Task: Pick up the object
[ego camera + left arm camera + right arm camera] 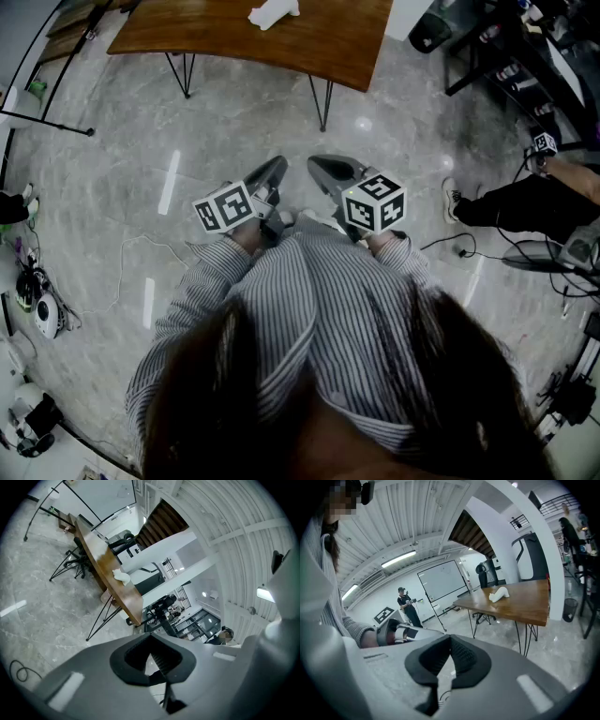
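The object is a white crumpled thing (pixel 274 12) lying on a brown wooden table (pixel 319 42) at the far side of the room. It also shows in the left gripper view (pixel 122 576) and the right gripper view (pixel 498 594). Both grippers are held close to my striped-shirted chest, well short of the table and above the grey floor. My left gripper (pixel 277 167) is shut with nothing between its jaws (pixel 151 654). My right gripper (pixel 319 167) is likewise shut and empty (pixel 450 658). Their tips point toward the table and stand close together.
The table rests on thin black hairpin legs (pixel 322 103). A seated person's legs (pixel 525 202) and cables (pixel 487 253) are at the right. Gear lies on the floor at the left (pixel 37 305). Another person (pixel 407 605) stands far off by a whiteboard.
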`<state>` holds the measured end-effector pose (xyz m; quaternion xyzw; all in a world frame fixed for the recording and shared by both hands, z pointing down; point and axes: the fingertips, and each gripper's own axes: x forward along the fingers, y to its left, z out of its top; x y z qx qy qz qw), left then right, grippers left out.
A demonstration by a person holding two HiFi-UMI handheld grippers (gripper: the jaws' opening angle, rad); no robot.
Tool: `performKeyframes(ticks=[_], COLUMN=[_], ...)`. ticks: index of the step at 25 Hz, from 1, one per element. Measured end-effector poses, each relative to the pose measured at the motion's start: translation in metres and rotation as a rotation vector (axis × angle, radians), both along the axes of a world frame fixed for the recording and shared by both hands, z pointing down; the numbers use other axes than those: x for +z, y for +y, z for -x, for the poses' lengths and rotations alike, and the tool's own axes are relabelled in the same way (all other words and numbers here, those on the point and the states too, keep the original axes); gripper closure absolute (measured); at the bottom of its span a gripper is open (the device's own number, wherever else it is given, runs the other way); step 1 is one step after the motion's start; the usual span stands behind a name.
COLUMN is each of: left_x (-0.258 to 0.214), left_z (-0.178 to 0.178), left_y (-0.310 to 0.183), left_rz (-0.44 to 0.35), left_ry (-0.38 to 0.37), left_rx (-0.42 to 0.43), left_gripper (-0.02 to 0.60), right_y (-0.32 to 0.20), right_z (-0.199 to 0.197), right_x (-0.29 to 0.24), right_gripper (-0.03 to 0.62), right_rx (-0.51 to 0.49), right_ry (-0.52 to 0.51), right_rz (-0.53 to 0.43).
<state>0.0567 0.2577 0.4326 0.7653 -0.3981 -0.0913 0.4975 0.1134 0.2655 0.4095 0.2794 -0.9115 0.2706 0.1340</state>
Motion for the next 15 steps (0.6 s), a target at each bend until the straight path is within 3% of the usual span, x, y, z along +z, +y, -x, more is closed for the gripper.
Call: performKeyframes(ticks=[15], left_x=[0.001], left_z=[-0.008], left_y=[-0.046], left_rz=[-0.020], left_ry=[0.027], left_rx=[0.015], left_gripper=[0.581], right_y=[-0.044], right_z=[0.000], right_x=[-0.004], right_gripper=[0.592], right_rx=[-0.017], right_ry=[-0.022], right_rz=[-0.028])
